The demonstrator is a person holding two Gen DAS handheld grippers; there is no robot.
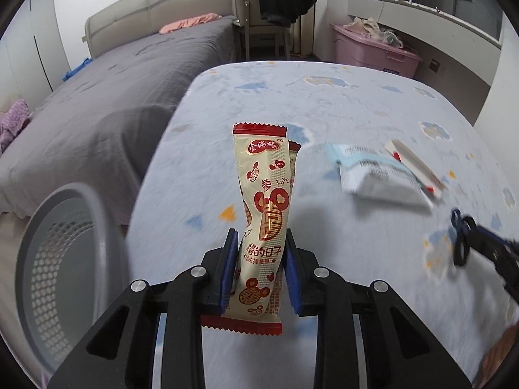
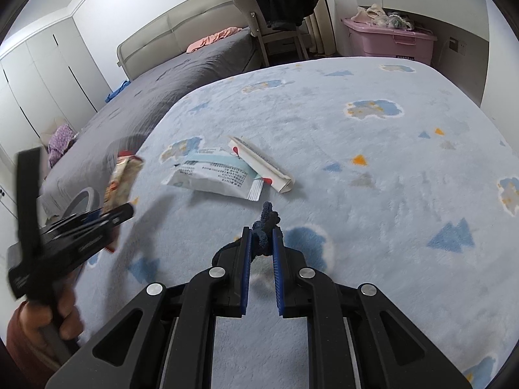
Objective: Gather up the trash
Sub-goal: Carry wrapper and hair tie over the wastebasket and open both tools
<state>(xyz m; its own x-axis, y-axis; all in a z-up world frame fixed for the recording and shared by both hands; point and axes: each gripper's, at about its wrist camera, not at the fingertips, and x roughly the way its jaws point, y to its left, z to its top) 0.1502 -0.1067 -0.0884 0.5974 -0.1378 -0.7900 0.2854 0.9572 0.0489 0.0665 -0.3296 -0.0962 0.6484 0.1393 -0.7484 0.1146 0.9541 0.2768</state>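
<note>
My left gripper (image 1: pixel 261 236) is shut on a cream and red snack wrapper (image 1: pixel 266 210), which stands upright between the blue pads, above the pale blue blanket (image 1: pixel 356 103). The right wrist view shows that gripper (image 2: pixel 123 212) at the left, blurred, with the wrapper (image 2: pixel 121 178) in it. My right gripper (image 2: pixel 261 231) is shut on a dark blue knitted piece (image 2: pixel 267 217) that pokes out past its fingertips. On the blanket lie a white and pale blue packet (image 2: pixel 214 175) and a folded white paper wrapper (image 2: pixel 262 162) with red marks. A grey perforated bin (image 1: pixel 65 259) stands beside the blanket's left edge.
A grey bed (image 1: pixel 113 97) runs along the left, with pink cloth at its head. Behind are a chair (image 1: pixel 259 22) draped in a black garment and a pink storage box (image 1: pixel 373 48). A hand (image 2: pixel 61 317) holds the left gripper's handle.
</note>
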